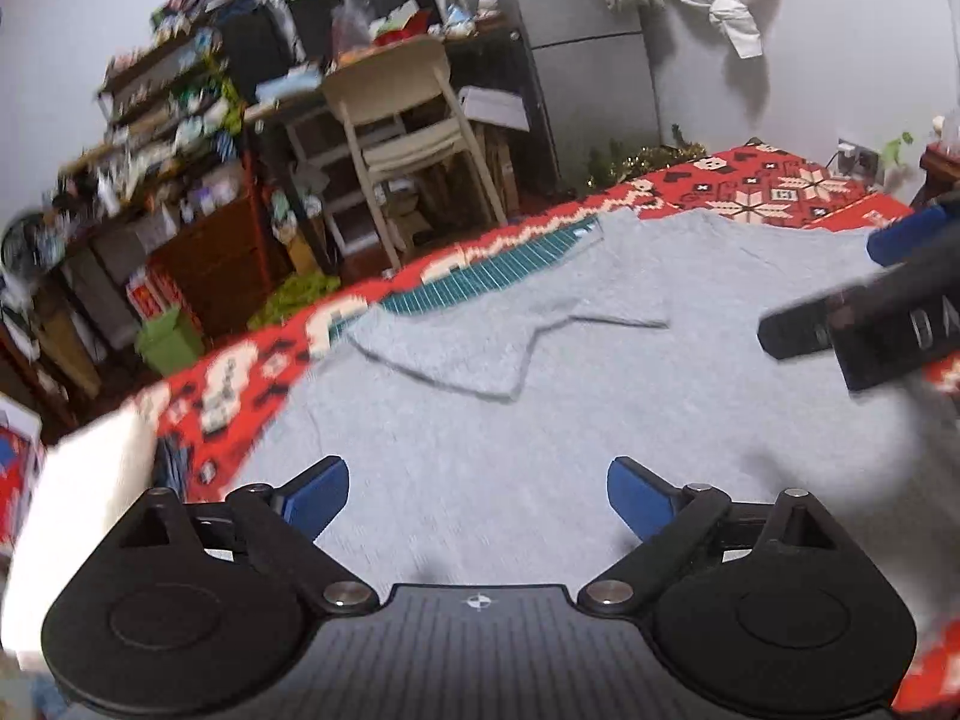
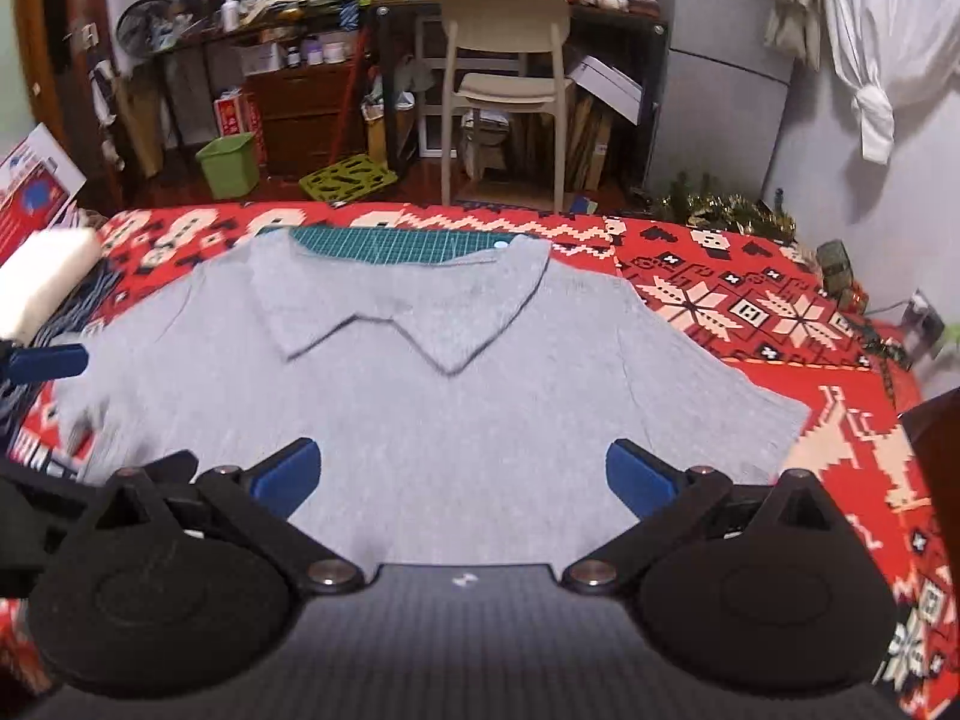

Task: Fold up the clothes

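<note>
Left wrist view: the left claw [image 1: 478, 495] gapes wide and empty over the grey polo shirt [image 1: 540, 420] spread on the red patterned cloth [image 1: 234, 384], the right claw's arm [image 1: 870, 324] jutting in alongside. Right wrist view: the right claw [image 2: 462, 474] is likewise spread and empty above the shirt's body, collar toward a green cutting mat [image 2: 396, 243], a cream chair [image 2: 507, 84] beyond

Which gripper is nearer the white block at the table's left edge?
Left. The left gripper hovers open over the grey shirt's left side, beside the white block. The right gripper is open over the shirt's middle, farther away.
</note>
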A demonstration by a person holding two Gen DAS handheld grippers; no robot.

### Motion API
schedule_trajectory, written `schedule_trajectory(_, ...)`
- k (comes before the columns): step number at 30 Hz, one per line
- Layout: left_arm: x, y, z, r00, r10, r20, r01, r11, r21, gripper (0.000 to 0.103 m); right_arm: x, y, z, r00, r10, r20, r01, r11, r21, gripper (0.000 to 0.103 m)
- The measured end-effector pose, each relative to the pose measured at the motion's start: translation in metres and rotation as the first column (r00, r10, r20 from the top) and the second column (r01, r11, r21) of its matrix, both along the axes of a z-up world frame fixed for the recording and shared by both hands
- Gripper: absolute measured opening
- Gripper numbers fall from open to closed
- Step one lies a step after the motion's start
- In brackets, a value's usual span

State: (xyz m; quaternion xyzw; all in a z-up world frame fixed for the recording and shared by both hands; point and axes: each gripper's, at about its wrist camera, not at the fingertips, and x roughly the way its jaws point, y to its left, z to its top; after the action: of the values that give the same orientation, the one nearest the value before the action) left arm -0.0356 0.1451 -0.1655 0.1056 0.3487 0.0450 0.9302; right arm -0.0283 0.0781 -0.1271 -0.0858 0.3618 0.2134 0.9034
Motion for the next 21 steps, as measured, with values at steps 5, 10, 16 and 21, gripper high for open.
schedule_trajectory(5,-0.029,-0.002,0.002,0.996,0.078,0.037,-0.074,0.991,-0.114,0.094,-0.033,-0.017,0.002,1.000,-0.013,0.015,0.012,0.999,0.053,0.102)
schedule_trajectory(10,-0.051,-0.002,0.006,0.993,0.102,0.057,-0.092,0.984,-0.153,0.094,-0.047,-0.024,0.005,1.000,-0.010,-0.022,0.012,0.996,0.089,0.102)
schedule_trajectory(16,-0.062,0.011,0.004,0.986,0.126,0.105,-0.101,0.971,-0.215,0.094,-0.051,-0.033,-0.001,0.999,0.021,0.026,-0.024,0.990,0.139,0.102)
schedule_trajectory(21,-0.059,0.018,-0.006,0.997,0.047,0.063,-0.029,0.965,-0.260,0.094,-0.056,-0.045,0.001,0.999,0.017,0.051,-0.022,0.995,0.096,0.102)
